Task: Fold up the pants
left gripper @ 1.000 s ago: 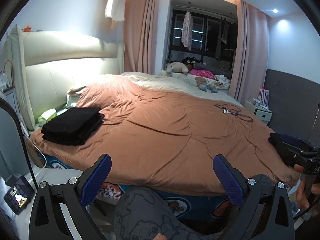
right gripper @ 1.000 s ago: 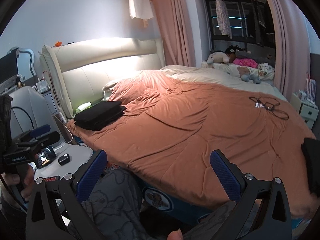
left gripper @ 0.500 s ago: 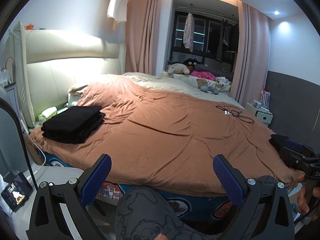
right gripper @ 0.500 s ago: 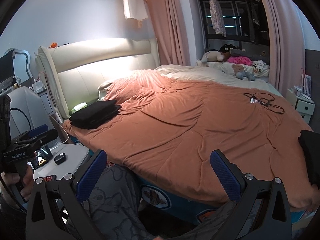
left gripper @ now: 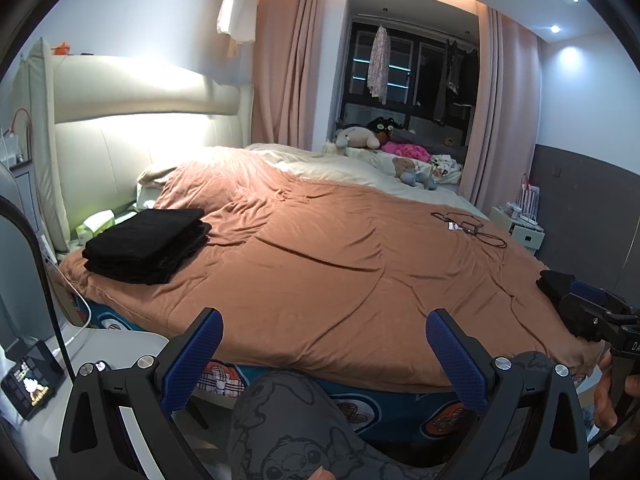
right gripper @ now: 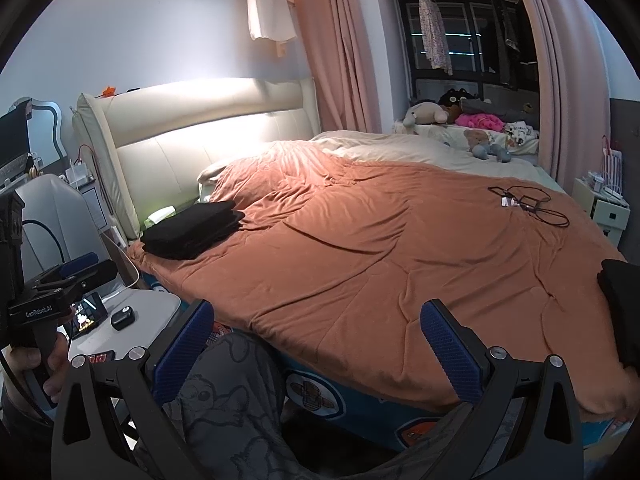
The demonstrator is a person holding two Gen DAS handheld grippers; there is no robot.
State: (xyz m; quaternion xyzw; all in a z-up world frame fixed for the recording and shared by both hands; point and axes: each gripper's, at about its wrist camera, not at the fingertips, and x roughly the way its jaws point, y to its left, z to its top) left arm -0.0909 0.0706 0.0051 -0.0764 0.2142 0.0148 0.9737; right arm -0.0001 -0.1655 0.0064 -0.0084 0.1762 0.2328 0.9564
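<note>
A stack of folded black pants (left gripper: 146,245) lies on the brown duvet near the headboard, at the left; it also shows in the right wrist view (right gripper: 194,230). Another dark garment (right gripper: 620,304) lies at the bed's right edge, also seen in the left wrist view (left gripper: 554,285). My left gripper (left gripper: 322,354) is open and empty, held off the bed's near side. My right gripper (right gripper: 316,346) is open and empty too. Each gripper's body shows in the other's view.
The brown duvet (left gripper: 340,264) covers the bed. A black cable (left gripper: 468,228) lies on it at the far right. A white side table (right gripper: 136,308) with a phone (right gripper: 86,314) stands at the left. My knee in grey patterned trousers (left gripper: 288,420) is below the grippers.
Both grippers have drifted slightly, so the bed sits a little lower and closer in view. Both stay open. Nothing on the bed has moved.
</note>
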